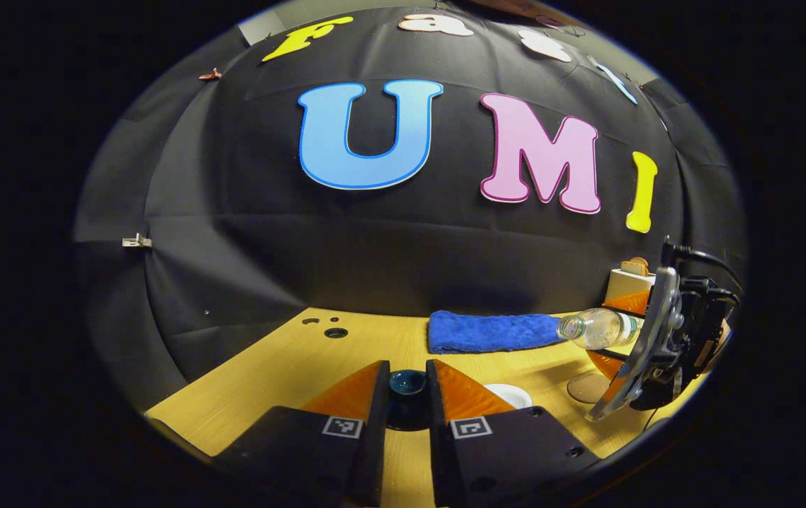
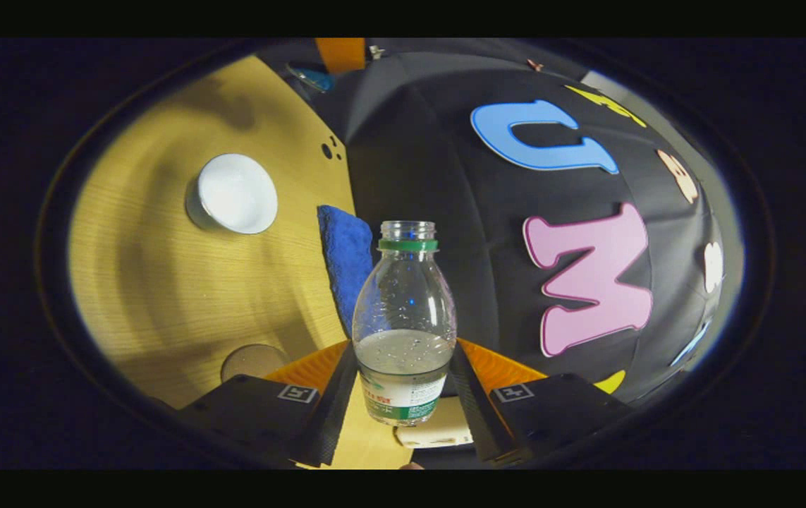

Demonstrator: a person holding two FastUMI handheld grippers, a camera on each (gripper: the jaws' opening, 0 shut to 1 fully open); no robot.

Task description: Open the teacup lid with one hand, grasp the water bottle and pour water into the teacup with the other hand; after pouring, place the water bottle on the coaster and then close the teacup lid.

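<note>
Sideways, right claw (image 2: 403, 381) grips water bottle (image 2: 404, 317) — uncapped.

From my end there's a blue towel (image 1: 491, 332) rolled up on the wooden table (image 1: 290, 367), lying right along the black cloth wall (image 1: 233, 233). A few small round holes (image 1: 336, 332) sit in the tabletop near the wall. Off in the far corner there's a cream-coloured box (image 1: 627, 284).
</note>
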